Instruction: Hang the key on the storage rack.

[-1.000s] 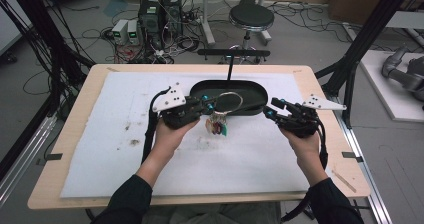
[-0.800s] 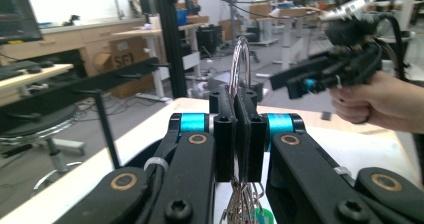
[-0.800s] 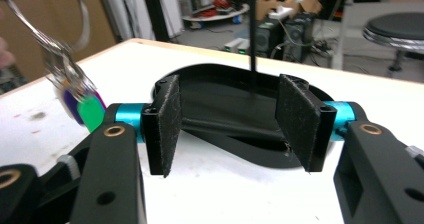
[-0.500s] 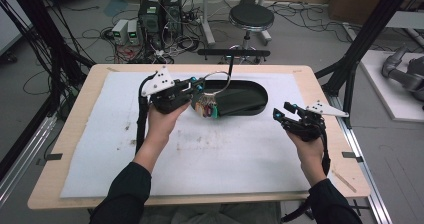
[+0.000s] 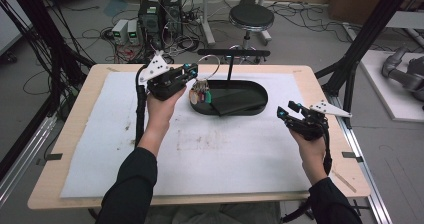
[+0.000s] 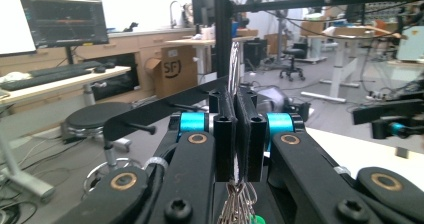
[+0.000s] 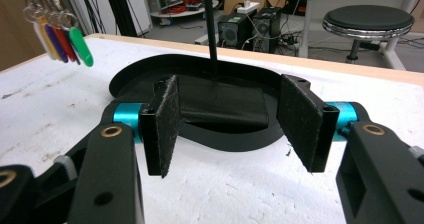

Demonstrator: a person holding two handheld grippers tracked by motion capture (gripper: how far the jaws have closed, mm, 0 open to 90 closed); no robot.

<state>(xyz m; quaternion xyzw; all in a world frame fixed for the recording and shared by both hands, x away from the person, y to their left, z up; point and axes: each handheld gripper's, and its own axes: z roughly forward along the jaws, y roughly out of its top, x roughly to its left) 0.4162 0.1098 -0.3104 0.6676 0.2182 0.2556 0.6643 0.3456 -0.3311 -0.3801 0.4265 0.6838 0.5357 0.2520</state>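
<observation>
We are holding the keys [image 5: 201, 90] up by their ring in our left claw [image 5: 192, 74], pinched tight, beside the hook bar [image 5: 233, 52] over the tray [image 5: 260, 90]. They are not hanging yet. Our right claw [image 7: 240, 124] is waiting wide open over the desk [image 5: 80, 154].

A bunch of keys [image 5: 201, 90] on a wire ring is being held up by the left tool [image 5: 189, 74] above the left end of a black oval tray [image 5: 250, 109]. The right tool [image 5: 286, 111] is being held clear of the tray, over the white-covered worktop [image 5: 210, 149].
</observation>
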